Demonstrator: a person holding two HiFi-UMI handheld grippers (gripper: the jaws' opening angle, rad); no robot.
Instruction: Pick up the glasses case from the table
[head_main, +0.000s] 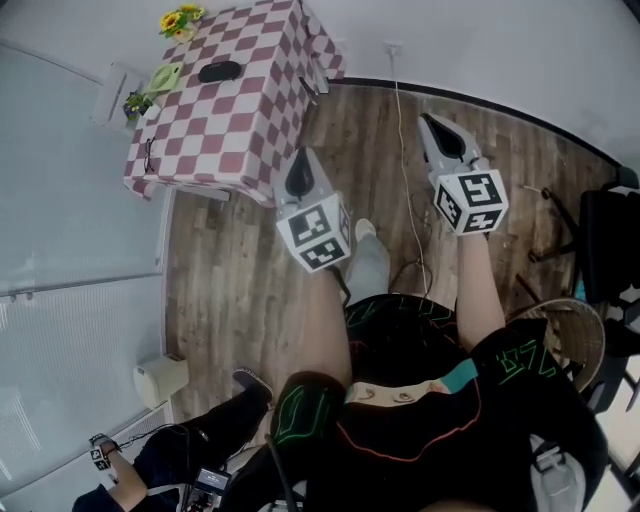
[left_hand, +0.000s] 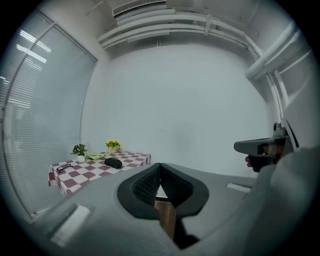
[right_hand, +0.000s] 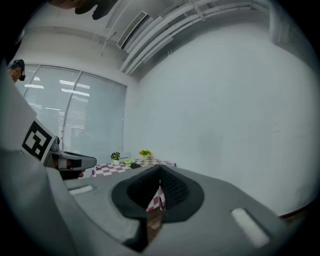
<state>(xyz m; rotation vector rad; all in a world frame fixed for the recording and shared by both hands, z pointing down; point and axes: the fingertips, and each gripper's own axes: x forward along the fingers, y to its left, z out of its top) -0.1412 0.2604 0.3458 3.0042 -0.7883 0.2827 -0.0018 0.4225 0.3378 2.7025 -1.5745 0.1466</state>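
Reaching the desk (head_main: 250, 110) is the step in hand, I judge, because the person stands on the wooden floor (head_main: 250, 320) well apart from it, and neither tool is near the glasses case (head_main: 219, 71). The case, a dark oval, lies on the checkered cloth at about the middle of the desk top, near a green dish (head_main: 165, 76), with a sunflower pot (head_main: 181, 20) at one corner. The left tongs (head_main: 302, 155) and the right tongs (head_main: 432, 122) are both fully closed, tips together, with nothing between them. To do it well, I would first come closer, then open wide the left tongs, which is nearer to the desk, before it arrives. It should come across the narrow width of the case, so that the pads meet the two long sides, low on the curve, because a smooth rounded shell probably slips. Keep clear of the dish while closing.
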